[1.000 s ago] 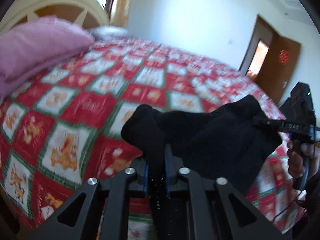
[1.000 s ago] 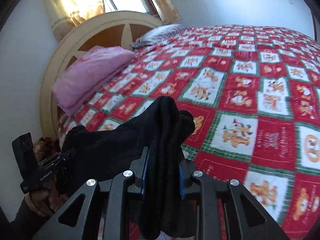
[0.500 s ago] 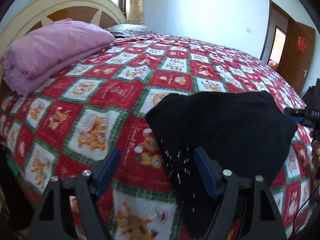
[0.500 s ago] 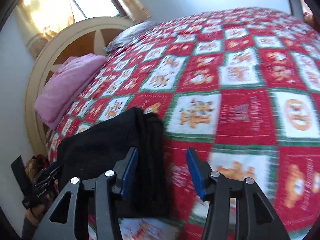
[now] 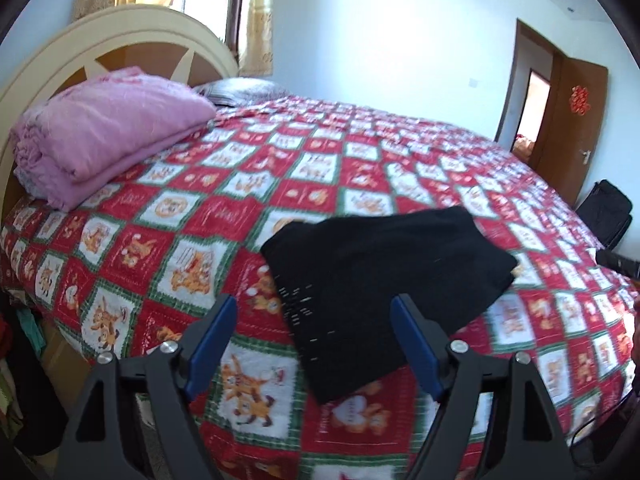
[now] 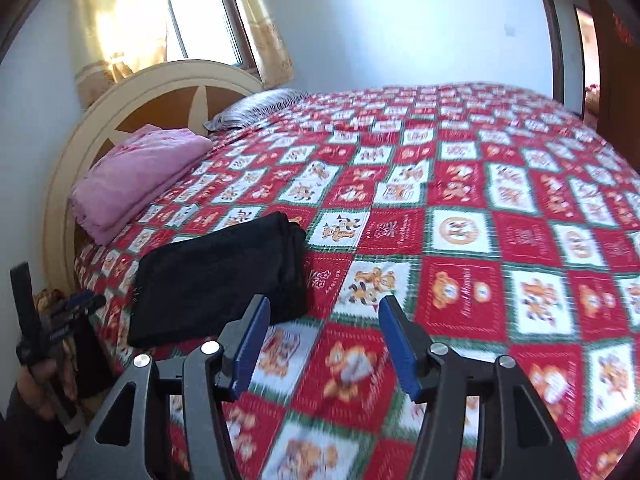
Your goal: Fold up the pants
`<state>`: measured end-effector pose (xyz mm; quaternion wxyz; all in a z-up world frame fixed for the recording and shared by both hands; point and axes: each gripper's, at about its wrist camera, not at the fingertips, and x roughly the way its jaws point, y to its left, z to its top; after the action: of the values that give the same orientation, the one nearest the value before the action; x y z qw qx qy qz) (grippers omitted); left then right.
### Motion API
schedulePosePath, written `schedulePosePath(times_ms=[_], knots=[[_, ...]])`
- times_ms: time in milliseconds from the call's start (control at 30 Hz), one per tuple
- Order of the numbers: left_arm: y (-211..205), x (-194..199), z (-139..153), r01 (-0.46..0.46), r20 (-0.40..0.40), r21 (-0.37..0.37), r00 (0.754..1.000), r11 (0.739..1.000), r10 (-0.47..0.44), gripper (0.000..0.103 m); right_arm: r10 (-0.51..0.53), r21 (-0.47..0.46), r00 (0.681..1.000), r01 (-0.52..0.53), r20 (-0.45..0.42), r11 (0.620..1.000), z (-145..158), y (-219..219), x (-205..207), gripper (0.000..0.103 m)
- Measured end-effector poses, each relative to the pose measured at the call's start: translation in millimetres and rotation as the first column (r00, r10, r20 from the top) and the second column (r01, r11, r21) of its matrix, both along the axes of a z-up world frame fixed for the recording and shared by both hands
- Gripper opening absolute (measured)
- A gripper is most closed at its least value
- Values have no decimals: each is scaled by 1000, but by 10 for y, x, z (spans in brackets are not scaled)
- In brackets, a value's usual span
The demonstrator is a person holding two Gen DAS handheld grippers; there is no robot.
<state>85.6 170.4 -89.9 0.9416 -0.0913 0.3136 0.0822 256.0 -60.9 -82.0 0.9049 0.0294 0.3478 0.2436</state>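
Note:
The black pants [image 5: 384,284] lie folded in a compact rectangle on the red patterned bedspread [image 5: 280,168], near the bed's front edge. My left gripper [image 5: 316,316] hovers just short of them, its blue-padded jaws still opening, nothing pressed between them. In the right wrist view the same folded pants [image 6: 224,276] lie to the left. My right gripper [image 6: 324,320] is above bare bedspread [image 6: 460,220] beside them, its jaws also opening and holding nothing. The left gripper [image 6: 80,303] shows at the far left there in a person's hand.
A folded pink blanket [image 5: 104,132] rests by the cream headboard [image 5: 120,36], with a grey pillow [image 5: 244,90] behind it. A brown door [image 5: 576,120] stands open at the right, a black bag [image 5: 608,212] below it. The bedspread spreads wide beyond the pants.
Both grippers were shut on the lifted pants; they have let go and drawn back. The pants now lie flat and folded on the bed, and the right gripper has swung to the right.

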Motion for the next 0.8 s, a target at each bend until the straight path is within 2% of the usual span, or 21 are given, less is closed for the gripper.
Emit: schedulePosePath(times_ms=[133,300,367,800], knots=[[-131,-81,157,18,47,-7,999,1000,-17,93,-21,0,998,21,60,1000,188,-131,-287,61],[-293,-166,268,46,79,-3,996,999,-45,95,-48,-8,992,49,118,999,305,-216,-523,64],[-337,-184,283,55,85,0,995,998,-55,99,-40,-14,991,42,131,999,336,-198,-562,64],[-446,-233,338,71,97,7,993,997,-71,100,-37,-11,986,39,164,999,435,-178,-681,64]])
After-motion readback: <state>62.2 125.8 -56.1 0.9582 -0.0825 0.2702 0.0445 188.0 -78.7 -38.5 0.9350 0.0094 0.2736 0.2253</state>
